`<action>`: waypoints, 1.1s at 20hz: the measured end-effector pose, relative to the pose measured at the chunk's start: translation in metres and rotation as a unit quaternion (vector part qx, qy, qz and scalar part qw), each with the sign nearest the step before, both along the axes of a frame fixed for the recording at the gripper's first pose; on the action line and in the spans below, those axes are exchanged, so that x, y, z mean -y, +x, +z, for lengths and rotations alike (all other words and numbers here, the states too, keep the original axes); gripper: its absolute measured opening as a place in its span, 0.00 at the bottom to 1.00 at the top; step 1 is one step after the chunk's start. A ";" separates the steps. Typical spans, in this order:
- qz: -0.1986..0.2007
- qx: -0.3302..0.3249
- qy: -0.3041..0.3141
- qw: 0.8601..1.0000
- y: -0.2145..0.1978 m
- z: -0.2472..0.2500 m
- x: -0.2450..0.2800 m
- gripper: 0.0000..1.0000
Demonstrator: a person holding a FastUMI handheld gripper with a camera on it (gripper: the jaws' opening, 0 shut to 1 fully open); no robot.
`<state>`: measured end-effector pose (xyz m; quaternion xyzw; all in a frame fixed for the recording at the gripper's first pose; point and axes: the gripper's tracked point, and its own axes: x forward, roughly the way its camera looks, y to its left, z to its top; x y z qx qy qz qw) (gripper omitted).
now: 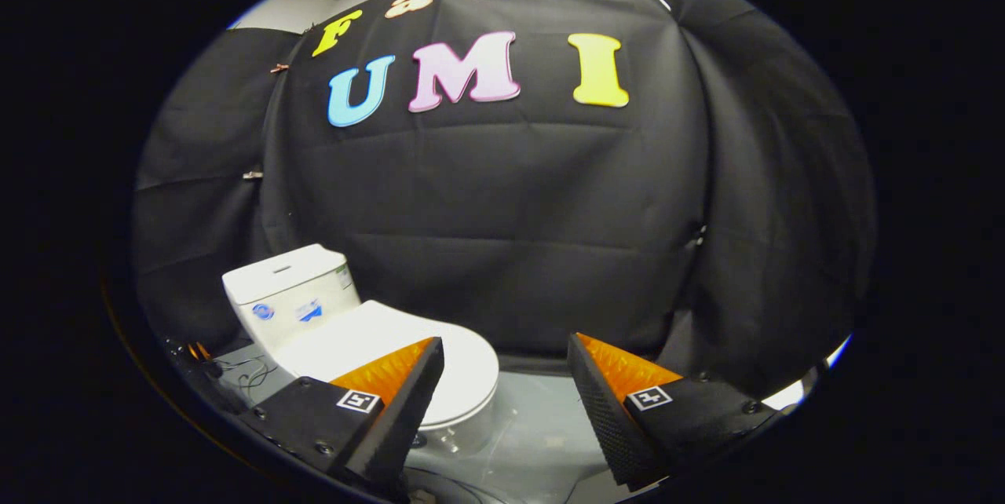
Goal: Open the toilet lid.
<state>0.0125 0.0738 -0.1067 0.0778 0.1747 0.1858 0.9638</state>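
- Gripper view: the gripper (505, 351) is spread wide, its two fingers well apart and clasping nothing; only bare floor and dark cloth lie between the tips.
- Each finger (608, 402) is wedge-shaped, with a ridged inner pad and a small square printed marker on its top face.
- The toilet (369, 331) stands ahead and off to the left finger's side, partly covered by that finger. It is a white, glossy, one-piece model.
- The toilet lid (463, 367) is down flat on the bowl. It is a smooth, rounded oval; its long axis runs from the tank diagonally toward the gap between the fingers, with the rounded front end nearest the left fingertip.
- The tank (286, 292) is a boxy block with softened corners, a flat cover, and small stickers on its front face.
- The floor (542, 425) is a pale grey, slightly shiny sheet.
- The booth wall (502, 237) behind is black fabric, creased and hanging in folds.
- Thin dark cables (247, 370) lie on the floor beside the tank.
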 end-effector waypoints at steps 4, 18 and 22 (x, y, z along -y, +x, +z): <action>0.038 -0.099 0.034 0.994 -0.006 -0.071 -0.029 0.99; 0.148 -0.311 0.068 0.936 -0.074 -0.232 -0.158 0.79; 0.147 -0.332 0.079 0.929 -0.066 -0.237 -0.158 0.42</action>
